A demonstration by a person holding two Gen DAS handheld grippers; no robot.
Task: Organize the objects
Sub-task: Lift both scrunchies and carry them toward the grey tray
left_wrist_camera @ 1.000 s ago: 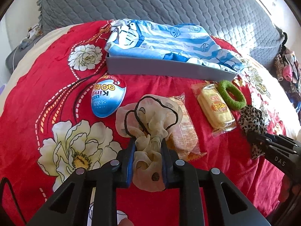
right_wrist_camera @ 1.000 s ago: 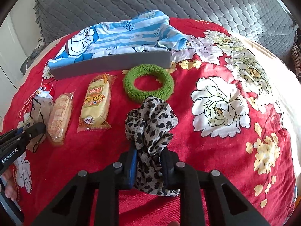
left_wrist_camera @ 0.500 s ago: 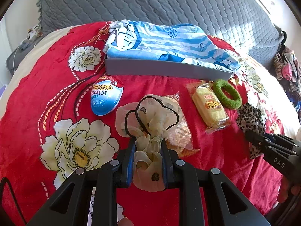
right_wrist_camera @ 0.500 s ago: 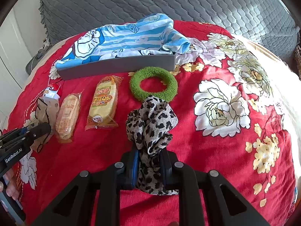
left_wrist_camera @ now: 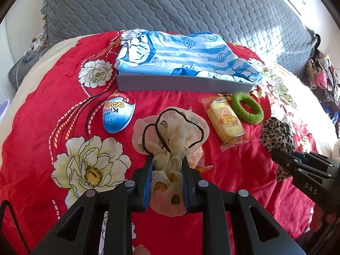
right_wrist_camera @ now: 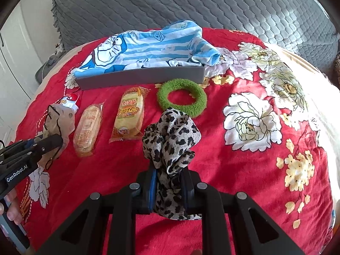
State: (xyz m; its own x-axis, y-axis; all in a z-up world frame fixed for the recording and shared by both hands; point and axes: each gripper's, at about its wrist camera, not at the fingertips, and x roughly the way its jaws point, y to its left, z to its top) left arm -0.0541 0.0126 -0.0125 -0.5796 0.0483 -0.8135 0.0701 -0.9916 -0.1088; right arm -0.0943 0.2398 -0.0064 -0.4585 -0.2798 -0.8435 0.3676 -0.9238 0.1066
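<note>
My left gripper (left_wrist_camera: pixel 167 165) is shut on a cream sheer scrunchie (left_wrist_camera: pixel 170 131) with black trim, lifted off the red bedspread. A leopard-print scrunchie (right_wrist_camera: pixel 170 136) is pinched in my right gripper (right_wrist_camera: pixel 169 171), also raised. Behind them a grey tray (left_wrist_camera: pixel 182 84) holds a blue-and-white striped cartoon cloth (left_wrist_camera: pixel 180 53). On the spread lie a green ring scrunchie (right_wrist_camera: pixel 181 98), a yellow wrapped cake (right_wrist_camera: pixel 129 112), a second wrapped snack (right_wrist_camera: pixel 87 129) and a blue egg-shaped pack (left_wrist_camera: pixel 118 114). The left gripper (right_wrist_camera: pixel 48 142) and its scrunchie show at the right wrist view's left edge.
The red flowered bedspread (right_wrist_camera: pixel 244 159) covers the bed, with a grey quilted headboard (left_wrist_camera: pixel 170 6) behind the tray. A pile of clothes (left_wrist_camera: pixel 323 72) sits at the far right. A person's fingers (right_wrist_camera: pixel 12 210) hold the left gripper's handle.
The left gripper has risen a little with the cream scrunchie, so the objects look slightly farther. The right gripper holds nearly still with the leopard scrunchie.
</note>
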